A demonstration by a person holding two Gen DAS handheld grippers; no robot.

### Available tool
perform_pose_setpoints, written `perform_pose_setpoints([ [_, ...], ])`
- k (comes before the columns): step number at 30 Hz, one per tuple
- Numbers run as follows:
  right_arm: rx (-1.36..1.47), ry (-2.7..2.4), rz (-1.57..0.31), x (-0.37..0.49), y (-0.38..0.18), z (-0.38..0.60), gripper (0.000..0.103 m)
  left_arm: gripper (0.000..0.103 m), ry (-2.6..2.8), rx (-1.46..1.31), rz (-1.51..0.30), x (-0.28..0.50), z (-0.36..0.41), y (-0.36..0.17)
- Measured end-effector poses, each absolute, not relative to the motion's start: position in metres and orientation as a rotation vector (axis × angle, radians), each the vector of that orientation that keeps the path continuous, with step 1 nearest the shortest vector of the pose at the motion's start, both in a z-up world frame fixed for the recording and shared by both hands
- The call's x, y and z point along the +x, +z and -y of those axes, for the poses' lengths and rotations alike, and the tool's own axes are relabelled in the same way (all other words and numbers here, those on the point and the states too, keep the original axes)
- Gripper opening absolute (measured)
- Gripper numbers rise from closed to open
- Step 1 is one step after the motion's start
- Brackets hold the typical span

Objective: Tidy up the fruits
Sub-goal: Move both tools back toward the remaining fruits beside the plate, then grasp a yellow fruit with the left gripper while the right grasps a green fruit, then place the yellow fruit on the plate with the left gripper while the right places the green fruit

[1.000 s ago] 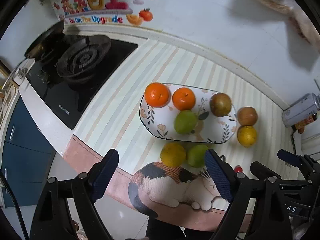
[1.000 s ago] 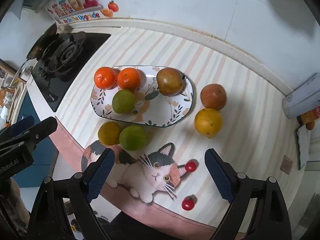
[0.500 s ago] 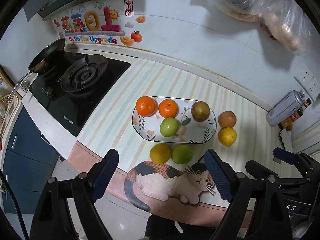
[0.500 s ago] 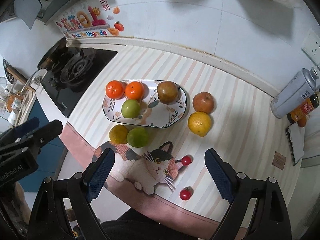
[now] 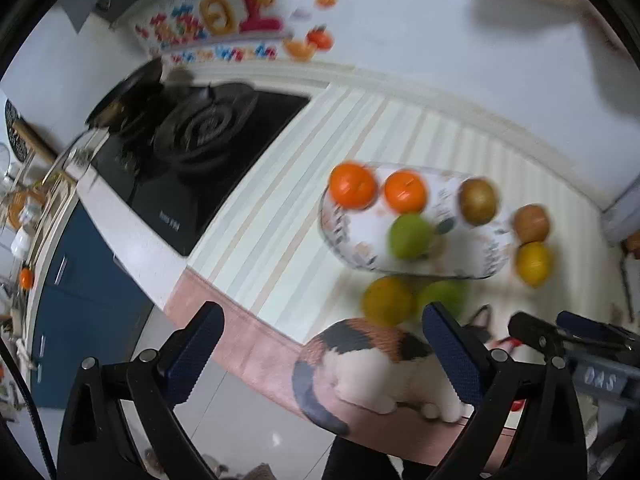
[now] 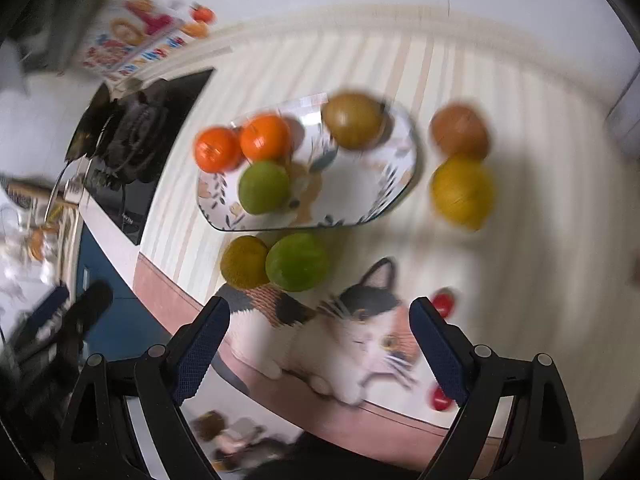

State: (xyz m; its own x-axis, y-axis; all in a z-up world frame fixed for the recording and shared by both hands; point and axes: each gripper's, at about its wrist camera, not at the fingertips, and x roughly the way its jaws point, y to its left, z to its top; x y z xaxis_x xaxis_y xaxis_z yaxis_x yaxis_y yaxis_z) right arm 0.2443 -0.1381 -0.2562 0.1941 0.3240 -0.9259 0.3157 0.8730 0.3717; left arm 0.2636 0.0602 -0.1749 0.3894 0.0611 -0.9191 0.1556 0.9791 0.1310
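While both views are blurred, the left hand-held gripper [image 5: 320, 344] and the right hand-held gripper [image 6: 320, 336] each show jaws spread wide with nothing between them, above the near edge of the counter [image 6: 520, 240]. Beyond lie a yellow-green fruit [image 6: 245, 262] touching a green fruit [image 6: 297, 262] on the cat-print mat [image 6: 352, 332], just before the plate [image 6: 360, 184]. That plate holds two oranges [image 6: 240, 146], a green fruit and a brown one; two more fruits [image 6: 460, 164] sit just to its right.

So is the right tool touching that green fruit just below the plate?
Apart. In the right wrist view the right tool hangs open over the cat picture, with mat plainly visible between its fingertips and the green fruit.
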Motion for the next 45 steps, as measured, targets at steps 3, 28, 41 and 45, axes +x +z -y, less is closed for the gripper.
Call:
perform_pose_setpoints([
  [3,0.673,-0.007,-1.465,0.260,-0.303,0.132,0.093,0.101,-0.025,0.211,-1.219,0.272,-0.070,-0.200],
  [28,0.419,0.001,-1.587,0.227,-0.345,0.118,0.064,0.089,-0.245,0.149,-1.490,0.317,-0.026,-0.315],
  [41,0.401,0.009,-1.599,0.235,-0.339,0.122,0.065,0.057,-0.311,0.258,-1.473,0.306,0.002,-0.322],
  [45,0.379,0.020,-1.606,0.233,-0.338,0.115,0.065,0.057,-0.289,0.245,-1.474,0.300,-0.009,-0.319],
])
